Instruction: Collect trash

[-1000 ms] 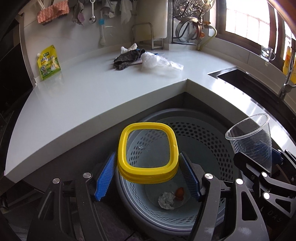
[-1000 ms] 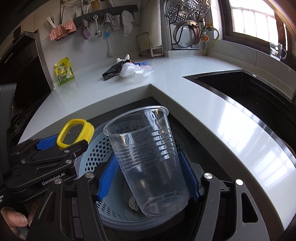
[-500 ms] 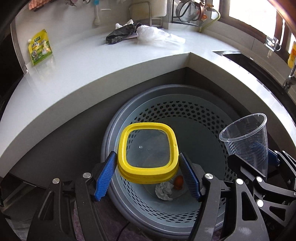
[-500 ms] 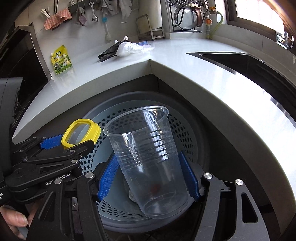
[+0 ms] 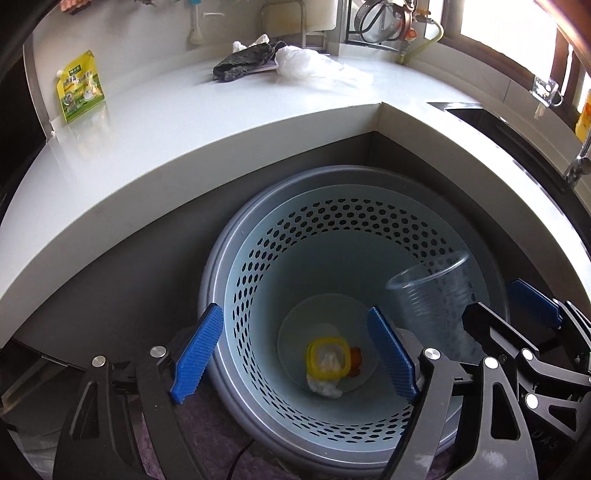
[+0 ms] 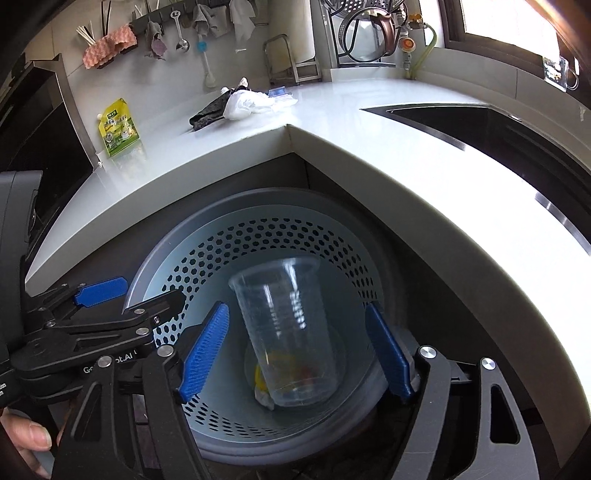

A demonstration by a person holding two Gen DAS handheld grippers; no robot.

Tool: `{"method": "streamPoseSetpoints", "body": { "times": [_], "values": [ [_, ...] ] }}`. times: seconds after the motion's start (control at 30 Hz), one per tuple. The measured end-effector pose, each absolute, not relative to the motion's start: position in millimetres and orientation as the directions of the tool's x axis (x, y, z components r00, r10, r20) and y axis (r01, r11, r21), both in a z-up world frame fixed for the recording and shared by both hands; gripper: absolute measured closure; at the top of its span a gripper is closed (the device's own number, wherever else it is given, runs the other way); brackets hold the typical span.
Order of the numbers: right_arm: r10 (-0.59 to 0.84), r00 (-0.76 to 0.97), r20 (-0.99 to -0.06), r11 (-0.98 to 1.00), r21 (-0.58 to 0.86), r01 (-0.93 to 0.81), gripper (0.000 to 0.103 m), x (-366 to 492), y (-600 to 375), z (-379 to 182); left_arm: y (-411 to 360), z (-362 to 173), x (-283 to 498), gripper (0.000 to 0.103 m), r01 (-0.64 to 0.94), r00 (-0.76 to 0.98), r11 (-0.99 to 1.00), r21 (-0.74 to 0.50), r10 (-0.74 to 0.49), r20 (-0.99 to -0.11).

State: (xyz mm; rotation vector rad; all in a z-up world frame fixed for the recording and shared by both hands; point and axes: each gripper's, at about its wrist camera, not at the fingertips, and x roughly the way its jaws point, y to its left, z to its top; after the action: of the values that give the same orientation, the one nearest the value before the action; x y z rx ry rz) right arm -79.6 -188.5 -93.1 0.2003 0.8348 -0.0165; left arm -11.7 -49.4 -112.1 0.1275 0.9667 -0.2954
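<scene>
Yellow lid (image 5: 328,357) on crumpled tissue (image 5: 325,384) at bin (image 5: 258,258) bottom.

Bright window (image 6: 517,22) daylight (upper right), countertop (image 6: 461,192) glare, falling cup (image 6: 291,332) motion-blurred, fisheye-bent edges

Counts as noted, both wrist views taken together:

- One perforated bin (image 5: 332,236) was counted, set under the counter corner
- One clear plastic cup (image 6: 291,332) was seen over the bin's mouth
- One yellow-rimmed lid (image 5: 328,357) was recorded on the bin floor
- One crumpled white wad (image 5: 325,386) was found beneath it
- One small orange scrap (image 5: 355,357) was noted just beside the lid
- Two grippers were counted: left gripper (image 5: 295,358), right gripper (image 6: 297,350)
- On the counter (image 5: 155,122): one green-yellow pouch (image 5: 79,86), one dark cloth (image 5: 243,64), one white plastic bag (image 5: 306,62) were tallied
</scene>
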Motion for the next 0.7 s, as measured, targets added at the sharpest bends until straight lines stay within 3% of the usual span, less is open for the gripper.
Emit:
{"method": "streamPoseSetpoints", "body": {
  "times": [0.7],
  "values": [
    [0.071,0.709,-0.702,0.980,0.181,0.081,0.028,-80.7,-192.0,-78.7,-49.6,-101.7,-11.0,0.023,0.309,0.587,0.951,0.009,-0.183,-0.788]
  ]
}}
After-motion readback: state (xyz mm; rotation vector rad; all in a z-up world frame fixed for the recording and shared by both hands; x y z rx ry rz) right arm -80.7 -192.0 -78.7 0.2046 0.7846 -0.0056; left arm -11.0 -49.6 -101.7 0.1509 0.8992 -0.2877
